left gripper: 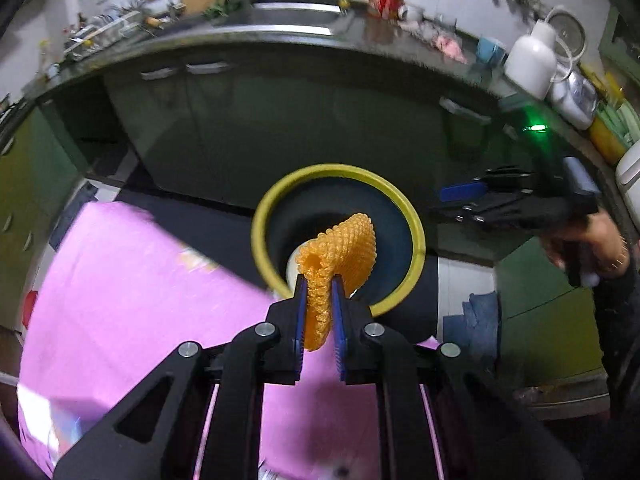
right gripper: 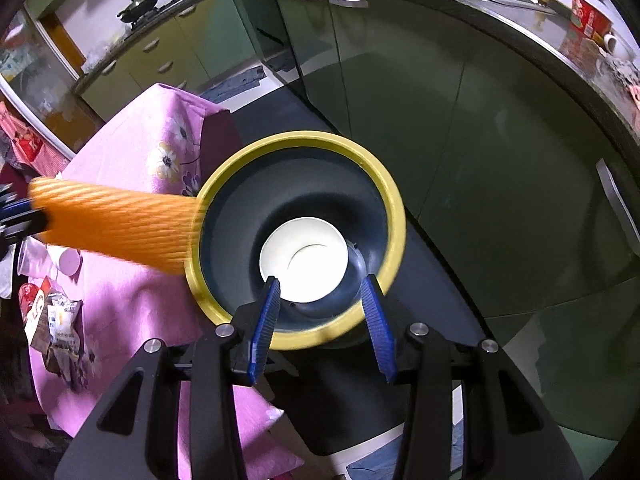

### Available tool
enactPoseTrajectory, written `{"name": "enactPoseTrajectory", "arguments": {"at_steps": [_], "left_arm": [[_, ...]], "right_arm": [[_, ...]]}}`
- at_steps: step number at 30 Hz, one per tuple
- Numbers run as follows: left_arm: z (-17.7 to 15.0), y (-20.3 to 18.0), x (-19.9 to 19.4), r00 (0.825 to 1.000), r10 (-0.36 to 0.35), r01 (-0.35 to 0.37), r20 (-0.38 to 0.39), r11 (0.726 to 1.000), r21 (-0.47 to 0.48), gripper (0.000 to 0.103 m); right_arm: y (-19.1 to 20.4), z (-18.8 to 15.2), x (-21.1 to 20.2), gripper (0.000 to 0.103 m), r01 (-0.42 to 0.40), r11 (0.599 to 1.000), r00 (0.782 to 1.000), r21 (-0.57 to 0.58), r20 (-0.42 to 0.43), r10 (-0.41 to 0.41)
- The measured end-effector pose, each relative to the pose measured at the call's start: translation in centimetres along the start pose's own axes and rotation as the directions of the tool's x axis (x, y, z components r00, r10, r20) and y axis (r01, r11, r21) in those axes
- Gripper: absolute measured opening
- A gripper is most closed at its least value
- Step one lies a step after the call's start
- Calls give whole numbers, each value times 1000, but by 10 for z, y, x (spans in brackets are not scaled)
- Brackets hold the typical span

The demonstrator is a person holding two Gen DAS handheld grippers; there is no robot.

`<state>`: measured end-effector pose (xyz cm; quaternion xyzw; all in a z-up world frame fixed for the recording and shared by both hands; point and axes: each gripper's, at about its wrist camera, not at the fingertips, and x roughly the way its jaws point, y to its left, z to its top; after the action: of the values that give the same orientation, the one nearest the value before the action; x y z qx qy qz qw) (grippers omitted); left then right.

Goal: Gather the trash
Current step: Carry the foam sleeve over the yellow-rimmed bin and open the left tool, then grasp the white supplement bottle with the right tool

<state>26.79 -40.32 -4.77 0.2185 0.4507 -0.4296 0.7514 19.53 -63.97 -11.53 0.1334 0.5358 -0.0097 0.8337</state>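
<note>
My left gripper (left gripper: pixel 319 280) is shut on an orange foam net sleeve (left gripper: pixel 340 248), which hangs over the mouth of a round bin with a yellow rim (left gripper: pixel 416 240) and a dark blue inside. In the right wrist view the same net (right gripper: pixel 116 224) is a blurred streak reaching the bin's left rim (right gripper: pixel 394 208), with the left gripper (right gripper: pixel 20 216) at the frame's edge. A white paper cup (right gripper: pixel 303 260) lies at the bottom of the bin. My right gripper (right gripper: pixel 322 284) stands open above the bin's near side with nothing between its fingers; it shows at the right, beyond the bin (left gripper: pixel 448 200).
A table under a pink floral cloth (right gripper: pixel 132 292) stands left of the bin, with snack wrappers (right gripper: pixel 56 320) and plastic cups (right gripper: pixel 68 260) on it. Dark green kitchen cabinets (right gripper: pixel 460 140) run behind the bin under a cluttered counter (left gripper: pixel 280 36). A person's hand (left gripper: pixel 592 248) holds the right gripper.
</note>
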Motion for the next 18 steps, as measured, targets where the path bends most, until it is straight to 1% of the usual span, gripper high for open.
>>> {"name": "enactPoseTrajectory", "arguments": {"at_steps": [1, 3, 4, 6, 7, 9, 11, 12, 14, 17, 18], "left_arm": [[5, -5, 12, 1000, 2, -2, -16, 1000, 6, 12], [16, -16, 37, 998, 35, -34, -43, 999, 22, 15], [20, -19, 49, 997, 51, -50, -57, 998, 25, 20], [27, -22, 68, 993, 89, -88, -74, 996, 18, 56], [28, -23, 73, 992, 99, -98, -72, 995, 17, 58], [29, -26, 76, 991, 112, -110, -73, 994, 27, 58], [27, -25, 70, 993, 99, -99, -70, 995, 11, 58], [26, -23, 61, 995, 86, -86, -60, 996, -3, 58], [19, -19, 35, 997, 78, -78, -20, 997, -15, 58], [4, -9, -22, 996, 52, -47, 77, 996, -71, 58], [-10, -2, -49, 992, 50, -39, 112, 994, -103, 58]], "right_arm": [[-2, -1, 0, 43, 0, 1000, 1000, 3, 0, 0], [-9, -6, -2, 47, 3, 1000, 1000, 12, 4, -3], [-12, -8, -5, 49, 6, 1000, 1000, 15, 6, -6], [-19, -13, -11, 51, 11, 1000, 1000, 23, 12, -12], [-24, -17, -18, 51, 12, 1000, 1000, 25, 16, -13], [-27, -20, -24, 52, 17, 999, 1000, 28, 26, -17], [-27, -22, -30, 52, 19, 1000, 999, 24, 31, -20], [-26, -23, -32, 52, 20, 1000, 999, 21, 35, -20], [-21, -24, -35, 52, 14, 1000, 999, 5, 39, -14], [-2, -23, -35, 52, -12, 999, 999, -43, 40, 14], [10, -21, -34, 52, -29, 997, 999, -76, 40, 32]]}}
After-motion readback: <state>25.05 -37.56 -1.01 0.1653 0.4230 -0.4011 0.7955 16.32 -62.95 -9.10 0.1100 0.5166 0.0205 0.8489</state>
